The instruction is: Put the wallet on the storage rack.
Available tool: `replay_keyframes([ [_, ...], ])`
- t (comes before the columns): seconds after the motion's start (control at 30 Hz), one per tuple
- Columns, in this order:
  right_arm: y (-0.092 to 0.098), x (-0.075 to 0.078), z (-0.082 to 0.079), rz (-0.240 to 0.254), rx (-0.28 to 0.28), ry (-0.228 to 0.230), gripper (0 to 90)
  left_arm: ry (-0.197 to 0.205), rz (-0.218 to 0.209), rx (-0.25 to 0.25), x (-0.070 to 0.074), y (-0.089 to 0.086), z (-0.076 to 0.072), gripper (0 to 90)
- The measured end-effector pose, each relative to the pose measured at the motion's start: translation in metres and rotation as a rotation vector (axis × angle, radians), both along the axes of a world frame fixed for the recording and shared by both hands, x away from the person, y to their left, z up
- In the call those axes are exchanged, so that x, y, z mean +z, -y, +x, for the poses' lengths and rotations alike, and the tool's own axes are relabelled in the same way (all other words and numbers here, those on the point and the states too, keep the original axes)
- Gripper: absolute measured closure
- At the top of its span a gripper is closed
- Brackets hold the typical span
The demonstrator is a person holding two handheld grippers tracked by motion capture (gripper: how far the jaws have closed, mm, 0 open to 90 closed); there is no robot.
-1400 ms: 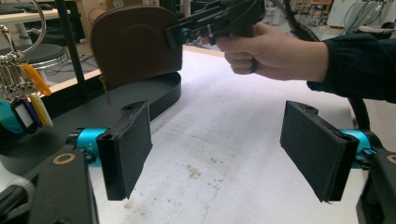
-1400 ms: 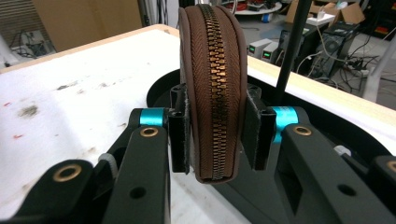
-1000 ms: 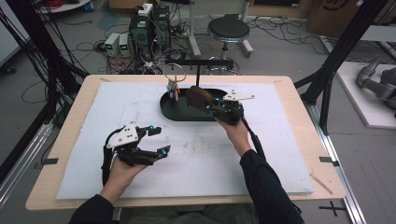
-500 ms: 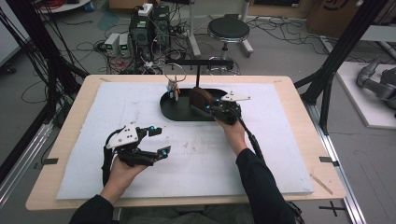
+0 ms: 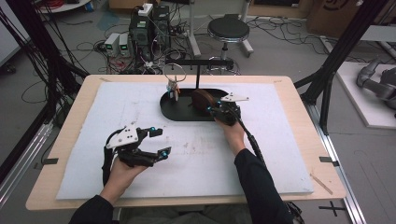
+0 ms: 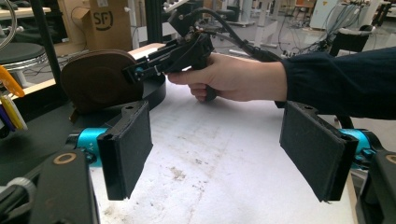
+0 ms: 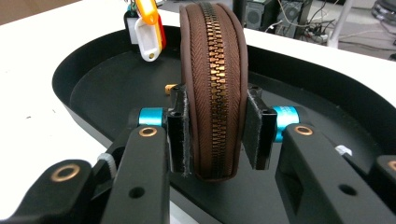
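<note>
White padded tabletop, cables all over the floor behind. I've got the right gripper (image 7: 212, 130) part-closed on the brown zip pouch (image 7: 212, 88), which stands on edge in the black tray (image 5: 173, 112). Looks clamped, not lifted yet, I reckon. Left gripper (image 6: 219, 149) hangs wide open, holding nothing. Right gripper view shows the zip; high view just shows a brown lump.

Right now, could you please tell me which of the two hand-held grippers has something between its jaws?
The right hand-held gripper: its pads clamp the brown zipped pouch standing in the black tray. The left hand-held gripper stands wide open over the white mat.
</note>
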State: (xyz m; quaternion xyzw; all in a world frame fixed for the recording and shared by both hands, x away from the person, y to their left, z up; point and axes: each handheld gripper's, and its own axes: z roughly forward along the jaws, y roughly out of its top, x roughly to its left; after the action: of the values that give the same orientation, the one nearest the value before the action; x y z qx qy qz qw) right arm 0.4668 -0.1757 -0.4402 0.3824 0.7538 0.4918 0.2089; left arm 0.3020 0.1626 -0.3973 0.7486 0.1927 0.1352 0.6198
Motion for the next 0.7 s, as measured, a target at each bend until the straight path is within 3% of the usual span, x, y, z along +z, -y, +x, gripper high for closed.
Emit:
replay_keyframes([
  [0.1, -0.001, -0.004, 0.001, -0.021, 0.003, -0.021, 65.4, -0.006, -0.004, -0.009, 0.0, 0.0, 0.0, 25.1],
  [0.3, -0.005, -0.003, -0.002, -0.131, -0.019, 0.004, 55.7, -0.008, -0.003, -0.017, -0.001, 0.001, 0.0, 25.1],
  [0.4, -0.003, -0.003, -0.001, -0.14, -0.026, 0.004, 50.8, -0.008, -0.003, -0.016, -0.001, 0.001, 0.0, 25.1],
  [0.43, -0.002, -0.001, -0.001, -0.137, -0.037, 0.005, 41.8, -0.009, -0.003, -0.017, -0.001, 0.001, 0.0, 25.1],
  [0.5, -0.001, 0.001, -0.002, -0.139, -0.055, 0.009, 39.5, -0.008, -0.002, -0.014, -0.001, 0.0, 0.0, 25.1],
  [0.57, 0.004, 0.009, -0.005, -0.155, -0.093, 0.04, 32.8, -0.009, -0.005, -0.014, -0.001, 0.0, 0.001, 25.1],
  [0.7, 0.016, 0.024, -0.011, -0.132, -0.119, 0.041, 30.7, -0.004, -0.006, -0.007, 0.0, -0.002, 0.001, 25.1],
])
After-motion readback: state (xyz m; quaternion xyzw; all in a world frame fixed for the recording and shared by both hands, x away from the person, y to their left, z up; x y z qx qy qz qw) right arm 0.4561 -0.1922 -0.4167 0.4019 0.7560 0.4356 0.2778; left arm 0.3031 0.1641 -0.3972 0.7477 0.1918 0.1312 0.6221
